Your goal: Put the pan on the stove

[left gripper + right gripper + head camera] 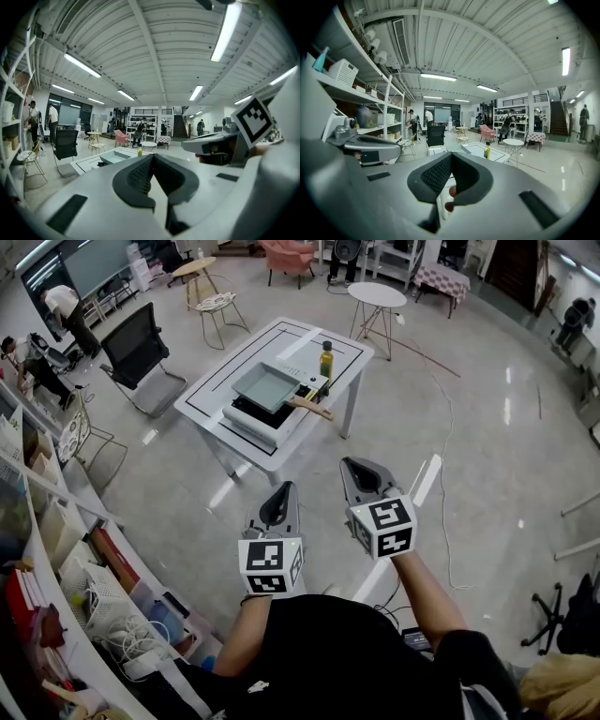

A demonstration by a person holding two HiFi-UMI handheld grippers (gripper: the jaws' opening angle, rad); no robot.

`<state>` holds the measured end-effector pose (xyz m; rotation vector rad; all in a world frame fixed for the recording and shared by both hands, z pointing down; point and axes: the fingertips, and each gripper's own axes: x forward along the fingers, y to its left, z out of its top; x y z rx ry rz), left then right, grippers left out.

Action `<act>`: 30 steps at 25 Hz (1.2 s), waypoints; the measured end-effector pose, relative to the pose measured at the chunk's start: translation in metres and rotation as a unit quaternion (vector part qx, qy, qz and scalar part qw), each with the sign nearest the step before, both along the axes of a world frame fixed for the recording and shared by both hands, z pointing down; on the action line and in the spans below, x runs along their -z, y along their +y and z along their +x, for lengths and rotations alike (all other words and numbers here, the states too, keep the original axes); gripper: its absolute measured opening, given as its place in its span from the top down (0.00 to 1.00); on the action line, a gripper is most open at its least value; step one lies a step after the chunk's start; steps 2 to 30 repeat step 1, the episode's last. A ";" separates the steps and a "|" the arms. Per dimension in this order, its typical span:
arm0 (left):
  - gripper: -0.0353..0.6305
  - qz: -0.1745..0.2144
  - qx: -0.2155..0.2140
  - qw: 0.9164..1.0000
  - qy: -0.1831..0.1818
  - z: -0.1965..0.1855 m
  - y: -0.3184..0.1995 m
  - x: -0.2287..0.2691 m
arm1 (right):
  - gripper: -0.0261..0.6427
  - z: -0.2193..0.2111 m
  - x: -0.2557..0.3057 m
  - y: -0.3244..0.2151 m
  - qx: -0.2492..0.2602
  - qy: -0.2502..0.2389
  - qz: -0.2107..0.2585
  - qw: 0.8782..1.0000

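A square grey-green pan (pixel 265 387) with a wooden handle (pixel 310 409) sits on a white and black stove (pixel 246 420) on the white table (pixel 220 381), well ahead of me. A yellow oil bottle (pixel 325 360) stands beside it. My left gripper (pixel 280 491) and right gripper (pixel 353 465) hover over the floor, short of the table, both shut and empty. In the left gripper view the pan (pixel 114 157) shows small beyond the shut jaws. From the right gripper view I see the bottle (pixel 487 152) and the table (pixel 474 149).
A black office chair (pixel 139 351) stands left of the table. Cluttered shelves (pixel 56 549) run along my left. A round white table (pixel 377 294) and a pink armchair (pixel 289 254) stand farther back. A cable (pixel 442 474) trails over the glossy floor. People stand far left.
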<state>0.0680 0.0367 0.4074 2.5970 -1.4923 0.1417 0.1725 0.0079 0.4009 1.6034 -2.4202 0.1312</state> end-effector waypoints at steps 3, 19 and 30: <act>0.93 0.002 0.002 1.000 -0.005 0.000 0.001 0.000 | 0.96 0.000 0.000 0.001 0.001 -0.004 -0.003 1.000; 0.93 0.002 0.002 1.000 -0.005 0.000 0.001 0.000 | 0.96 0.000 0.000 0.001 0.001 -0.004 -0.003 1.000; 0.93 0.002 0.002 1.000 -0.005 0.000 0.001 0.000 | 0.96 0.000 0.000 0.001 0.001 -0.004 -0.003 1.000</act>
